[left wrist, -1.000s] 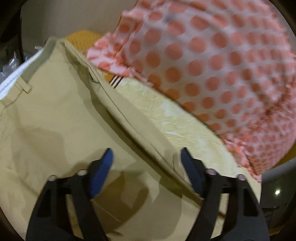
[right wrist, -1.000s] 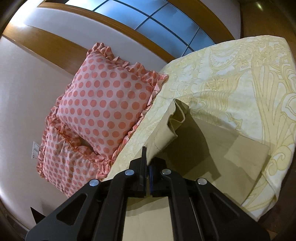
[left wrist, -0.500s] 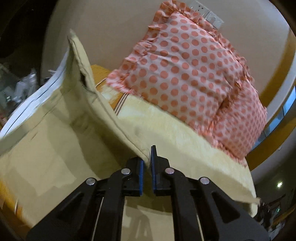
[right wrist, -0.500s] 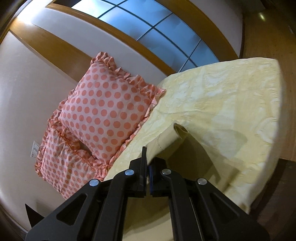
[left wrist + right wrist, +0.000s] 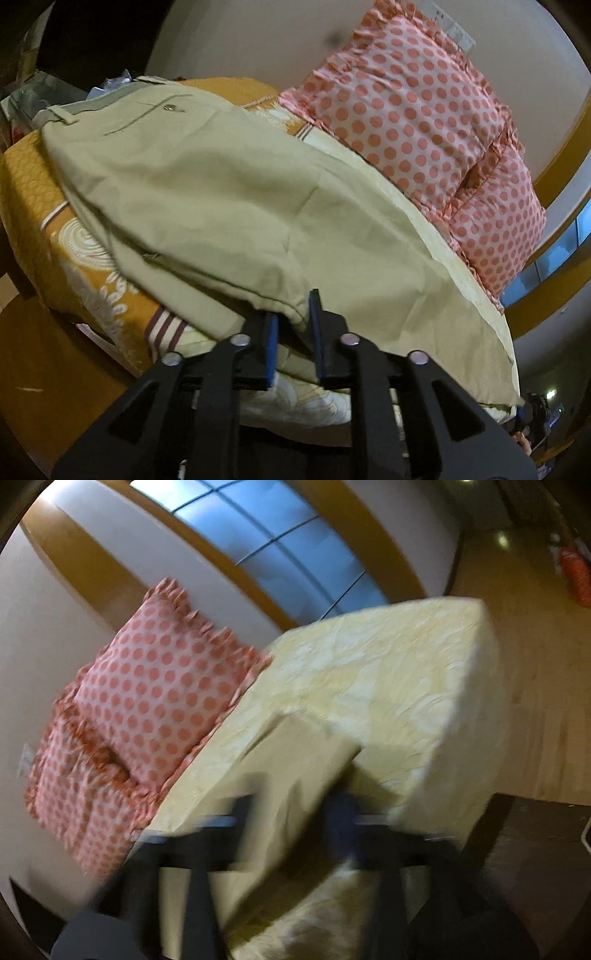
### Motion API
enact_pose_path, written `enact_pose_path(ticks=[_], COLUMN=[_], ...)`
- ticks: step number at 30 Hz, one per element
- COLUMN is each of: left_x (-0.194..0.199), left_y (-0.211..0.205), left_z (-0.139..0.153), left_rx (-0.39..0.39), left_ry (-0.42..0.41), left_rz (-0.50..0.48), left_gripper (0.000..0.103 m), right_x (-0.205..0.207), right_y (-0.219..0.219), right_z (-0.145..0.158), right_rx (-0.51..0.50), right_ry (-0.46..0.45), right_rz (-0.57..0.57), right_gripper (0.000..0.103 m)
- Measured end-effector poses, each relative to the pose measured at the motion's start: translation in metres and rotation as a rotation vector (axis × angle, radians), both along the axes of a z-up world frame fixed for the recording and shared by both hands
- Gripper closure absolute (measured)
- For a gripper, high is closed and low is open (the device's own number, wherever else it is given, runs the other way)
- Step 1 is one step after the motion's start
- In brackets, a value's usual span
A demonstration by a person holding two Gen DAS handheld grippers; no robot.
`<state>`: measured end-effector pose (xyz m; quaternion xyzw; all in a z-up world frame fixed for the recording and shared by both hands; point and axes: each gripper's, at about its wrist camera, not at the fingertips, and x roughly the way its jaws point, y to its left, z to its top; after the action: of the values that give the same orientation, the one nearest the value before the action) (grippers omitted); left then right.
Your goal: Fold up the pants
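Beige pants (image 5: pixel 221 192) lie folded lengthwise on the bed, waistband with a button at the far left. My left gripper (image 5: pixel 293 332) stands at the near edge, its blue-padded fingers (image 5: pixel 271 339) slightly apart with the folded pants edge between them. In the right wrist view the pants leg (image 5: pixel 295 775) lies across the bed edge between the blurred fingers of my right gripper (image 5: pixel 295 812), whose jaws are spread wide apart.
Two pink polka-dot pillows (image 5: pixel 424 122) lean on the wall behind the bed, also in the right wrist view (image 5: pixel 159 698). The bedspread is yellow (image 5: pixel 388 672) with an orange patterned end (image 5: pixel 55 229). Wood floor (image 5: pixel 535 664) lies past the bed. Clutter (image 5: pixel 110 79) sits beyond the waistband.
Both grippers carried the pants edge over toward the near side of the bed. Both then opened: the left a little, the right wide. The pants now lie folded in half lengthwise.
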<state>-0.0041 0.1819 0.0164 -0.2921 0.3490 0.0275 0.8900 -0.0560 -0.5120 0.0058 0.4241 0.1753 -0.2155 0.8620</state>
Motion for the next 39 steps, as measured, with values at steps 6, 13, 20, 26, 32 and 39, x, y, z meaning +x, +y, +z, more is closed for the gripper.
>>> enact_pose_path(ticks=[6,13,20,26,32,39], left_x=[-0.019,-0.033,-0.034,-0.033,-0.032,-0.034], left_y=[0.006,0.027,0.039,0.051,0.06,0.072], left_z=[0.014,0.025,0.02,0.013,0.011,0.008], left_rx=[0.037,0.066,0.074,0.047,0.032,0.011], left_ry=[-0.075,-0.125,-0.109,-0.098,-0.106,-0.096], left_rz=[0.067,0.167,0.192,0.192,0.189,0.217], left_gripper=[0.047,0.037,0.033,0.027,0.019,0.016], right_x=[-0.002,0.015,0.034,0.054,0.1,0.139], right_y=[-0.009,0.021,0.038,0.048,0.158,0.376], right_z=[-0.017,-0.024,-0.026,0.01,0.081,0.053], right_rx=[-0.019,-0.114,-0.262,-0.298,-0.39,-0.46], right_ry=[0.026,-0.01,0.034,-0.044,-0.241,-0.116], right_rz=[-0.028,0.12,0.163,0.261,0.608,1.257], right_gripper=[0.033,0.058,0.095,0.1,0.1,0.095])
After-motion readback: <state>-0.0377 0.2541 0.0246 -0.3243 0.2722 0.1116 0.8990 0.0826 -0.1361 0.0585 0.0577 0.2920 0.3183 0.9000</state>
